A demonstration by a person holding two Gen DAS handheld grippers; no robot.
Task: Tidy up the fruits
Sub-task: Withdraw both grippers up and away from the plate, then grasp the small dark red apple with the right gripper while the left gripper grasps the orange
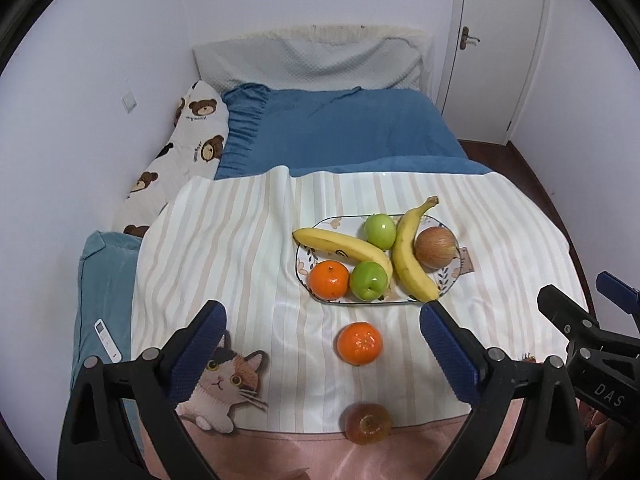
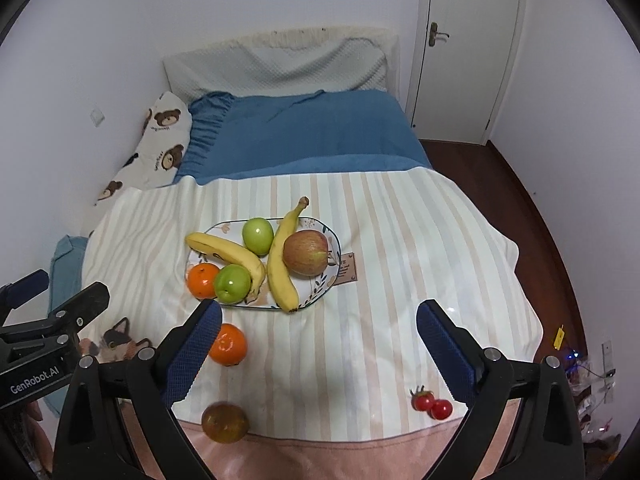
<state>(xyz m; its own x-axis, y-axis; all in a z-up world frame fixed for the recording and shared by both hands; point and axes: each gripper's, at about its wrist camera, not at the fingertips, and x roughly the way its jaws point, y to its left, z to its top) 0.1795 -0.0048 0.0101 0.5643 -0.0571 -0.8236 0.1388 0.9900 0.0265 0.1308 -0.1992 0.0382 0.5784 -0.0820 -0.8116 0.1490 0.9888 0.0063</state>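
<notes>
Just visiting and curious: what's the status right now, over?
Left gripper and right gripper open, empty. Plate holds six fruits. Orange, brown fruit, two tomatoes loose on blanket. Nothing in the way.

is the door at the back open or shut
Shut: the white door sits flush in its frame with no gap showing, its handle level, in both wrist views.

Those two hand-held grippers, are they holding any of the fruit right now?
No. The left hand-held gripper and the right hand-held gripper both stand open and empty above the bed; the fruit lies untouched.
</notes>
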